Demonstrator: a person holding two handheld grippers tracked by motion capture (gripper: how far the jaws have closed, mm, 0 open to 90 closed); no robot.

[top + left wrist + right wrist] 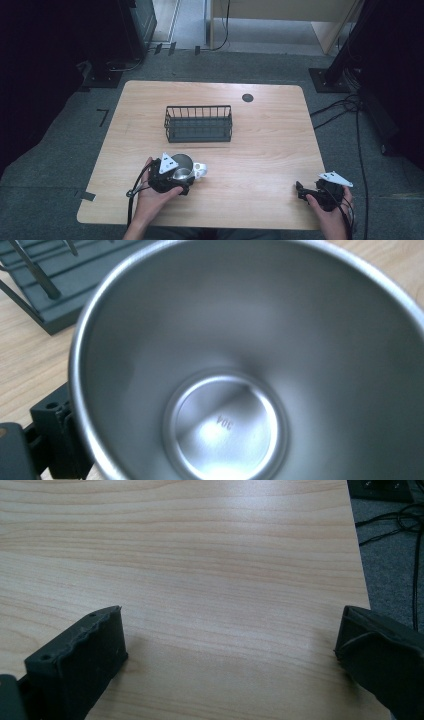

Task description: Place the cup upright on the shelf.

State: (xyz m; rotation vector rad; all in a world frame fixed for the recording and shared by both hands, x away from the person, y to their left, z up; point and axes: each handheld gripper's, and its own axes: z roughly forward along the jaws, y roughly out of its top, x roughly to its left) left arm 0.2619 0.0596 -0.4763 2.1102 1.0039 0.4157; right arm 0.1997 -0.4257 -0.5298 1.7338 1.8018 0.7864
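Desk (260, 150): light wood, carries everything.
Basket (198, 123): dark wire, just beyond the cup, open side up.
Cup (181, 167): steel, near desk's front left, mouth toward the left tool's camera.
Left tool (167, 176): clamped on the cup rim.
Right tool (312, 192): jaws spread wide, empty, resting low, well apart.
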